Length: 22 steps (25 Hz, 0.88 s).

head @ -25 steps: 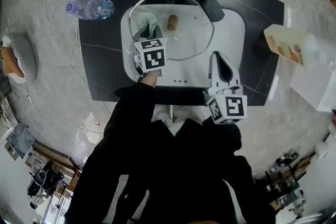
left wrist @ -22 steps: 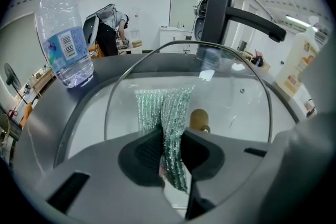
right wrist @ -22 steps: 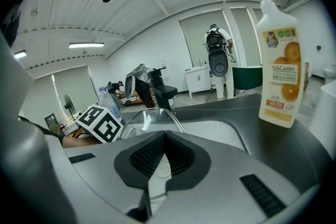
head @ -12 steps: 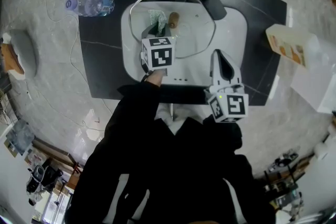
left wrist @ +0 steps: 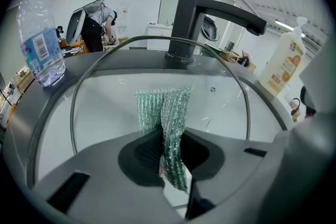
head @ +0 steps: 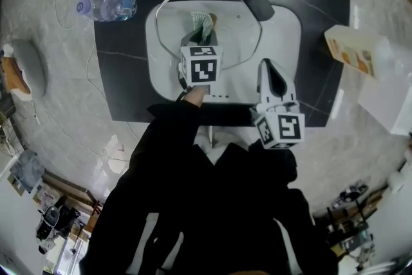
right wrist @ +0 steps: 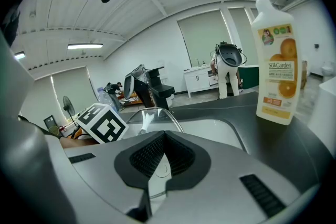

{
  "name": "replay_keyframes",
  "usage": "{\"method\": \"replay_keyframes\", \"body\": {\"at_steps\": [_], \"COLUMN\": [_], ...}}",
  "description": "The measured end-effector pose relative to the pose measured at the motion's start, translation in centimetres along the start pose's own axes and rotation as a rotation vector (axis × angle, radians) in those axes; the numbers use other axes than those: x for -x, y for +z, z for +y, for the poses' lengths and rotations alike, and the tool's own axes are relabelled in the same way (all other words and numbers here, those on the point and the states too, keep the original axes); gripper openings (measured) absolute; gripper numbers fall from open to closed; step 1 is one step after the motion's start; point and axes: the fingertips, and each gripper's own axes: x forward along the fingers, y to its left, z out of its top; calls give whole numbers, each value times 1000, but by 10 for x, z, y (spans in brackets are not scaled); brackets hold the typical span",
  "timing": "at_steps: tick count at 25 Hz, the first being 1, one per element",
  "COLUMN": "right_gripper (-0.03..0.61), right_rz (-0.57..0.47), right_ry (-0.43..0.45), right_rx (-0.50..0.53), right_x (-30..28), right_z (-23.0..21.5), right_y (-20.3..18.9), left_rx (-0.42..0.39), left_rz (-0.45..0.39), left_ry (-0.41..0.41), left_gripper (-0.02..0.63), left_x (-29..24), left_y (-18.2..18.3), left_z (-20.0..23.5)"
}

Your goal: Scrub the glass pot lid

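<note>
Left gripper view: scrubber (left wrist: 169,113) pinched between fingers (left wrist: 100,170), lid's (left wrist: 105,105) near rim hidden.

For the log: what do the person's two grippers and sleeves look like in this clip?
Both the left gripper and the right gripper have smooth grey bodies, with black ribbed pads set in a V-shaped notch. Each carries a white cube printed with black square markers. No cables show. The person wears black sleeves.

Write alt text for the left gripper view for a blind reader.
Left gripper, jaws shut on a green mesh scrubbing cloth, holds it over a glass pot lid in a white sink; black faucet behind, water bottle left, detergent bottle right.
</note>
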Motion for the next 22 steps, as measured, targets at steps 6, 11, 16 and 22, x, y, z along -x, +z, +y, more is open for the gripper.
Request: {"method": "replay_keyframes", "body": {"at_steps": [6, 11, 16, 22], "right_gripper": [3, 3, 3, 3], "right_rz": [-7, -9, -8, -17], "right_ry": [-12, -17, -24, -37], "right_rx": [1, -10, -9, -10], "right_x": [5, 9, 12, 16], "right_z": [-5, -5, -8, -13], "right_y": [1, 0, 0, 2], "left_rx": [-7, -20, -41, -102], "left_rz": [11, 7, 29, 54], "left_ry": [-2, -22, -72, -113], "left_gripper": [67, 68, 67, 68], "left_x": [1, 0, -3, -6], "left_y": [0, 0, -5, -14], "left_z": [-5, -19, -42, -74]}}
